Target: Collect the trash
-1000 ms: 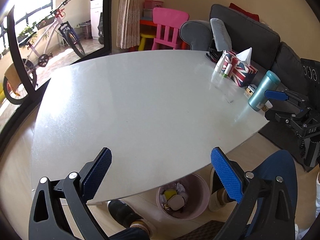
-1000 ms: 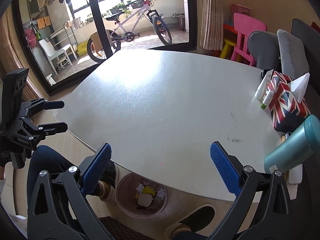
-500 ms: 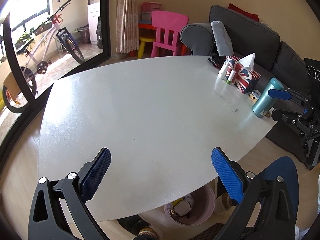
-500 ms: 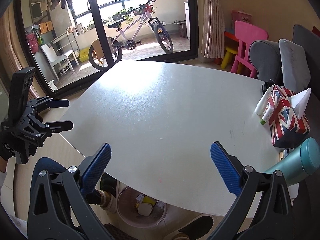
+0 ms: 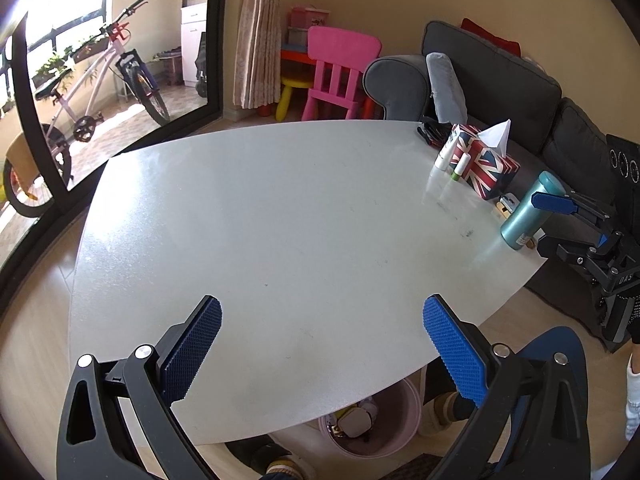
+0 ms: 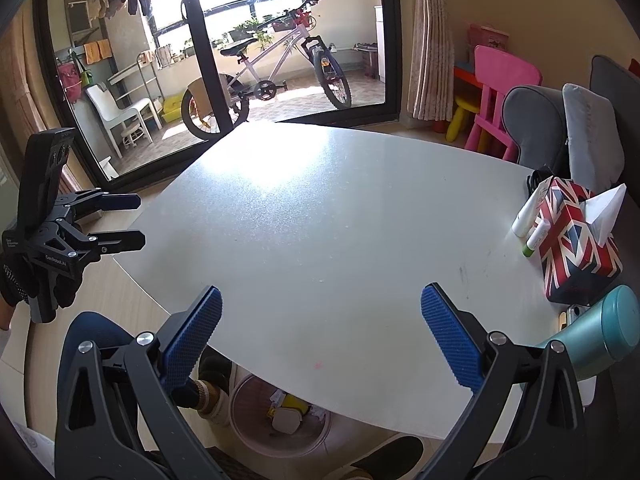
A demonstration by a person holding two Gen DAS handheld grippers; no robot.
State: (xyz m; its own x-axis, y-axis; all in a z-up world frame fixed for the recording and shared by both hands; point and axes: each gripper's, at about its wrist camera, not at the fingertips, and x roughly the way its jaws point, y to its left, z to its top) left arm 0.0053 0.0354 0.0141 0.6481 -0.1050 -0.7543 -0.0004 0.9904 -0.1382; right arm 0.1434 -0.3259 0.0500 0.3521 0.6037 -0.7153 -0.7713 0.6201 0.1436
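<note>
Nearest the person, the left gripper (image 5: 322,334) and the right gripper (image 6: 320,336) both hover above the near edge of the white table (image 5: 280,220) with jaws spread wide and nothing between the blue pads. Under that edge on the floor stands a pink trash bin (image 6: 276,420) — it holds crumpled scraps, something yellow and a pale rounded piece. The person's shoes sit just beside it. Along the table's right side stand a teal bottle (image 5: 528,212), a Union Jack tissue box (image 5: 484,164) and small white tubes (image 5: 444,156) touching the box. Beyond the table are a grey sofa (image 5: 500,68), a pink chair (image 5: 340,72) and — behind glass doors — a bicycle (image 6: 272,80)
</note>
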